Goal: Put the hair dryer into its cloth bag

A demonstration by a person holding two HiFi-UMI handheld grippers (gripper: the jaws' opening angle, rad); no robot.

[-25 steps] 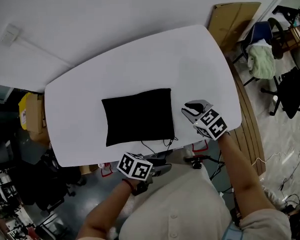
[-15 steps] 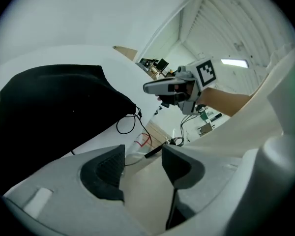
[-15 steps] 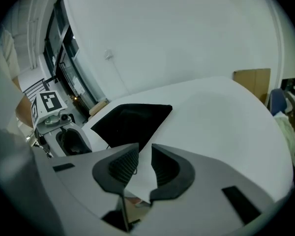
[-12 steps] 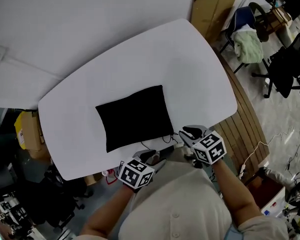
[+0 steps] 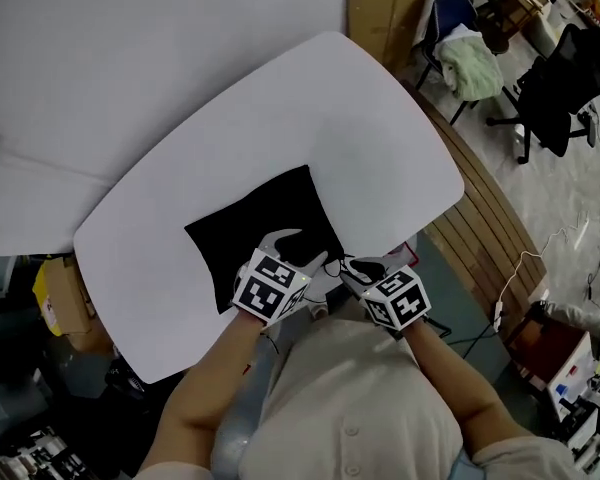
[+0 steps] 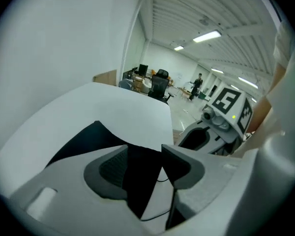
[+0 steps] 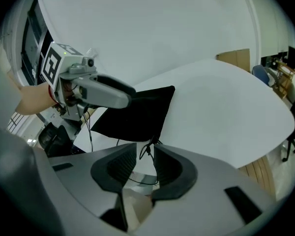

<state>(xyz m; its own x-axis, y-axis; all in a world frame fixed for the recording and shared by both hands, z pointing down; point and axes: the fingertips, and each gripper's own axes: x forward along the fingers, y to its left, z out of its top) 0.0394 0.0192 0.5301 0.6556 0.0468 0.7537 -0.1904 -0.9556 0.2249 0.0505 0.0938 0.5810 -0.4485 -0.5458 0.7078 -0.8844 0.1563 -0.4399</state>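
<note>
Both tools have closed in on the bag (image 5: pixel 255 223) within the last second. The left tool (image 5: pixel 298 251) came up from off the near edge of the surface (image 5: pixel 280 118), and the right tool (image 5: pixel 352 268) came in from beside the bag's right edge. They now sit side by side at the bag's near right corner, where the cord (image 7: pixel 148 147) comes out.

The left tool's jaws have just been opening and stand wide apart. The bag's near edge shows in the gap, but the pads do not press it. The right tool's jaws have also just been opening and stand a little apart, with the cord lying loose between them, not gripped.

The bag lies flat and black on the surface. No hair dryer shows in any view, so the task looks barely begun, and I judge this to be the approach to opening the bag's mouth.

Both forearms reach in from the person's body, the tools angled steeply down and forward with their marker cubes upward.
</note>
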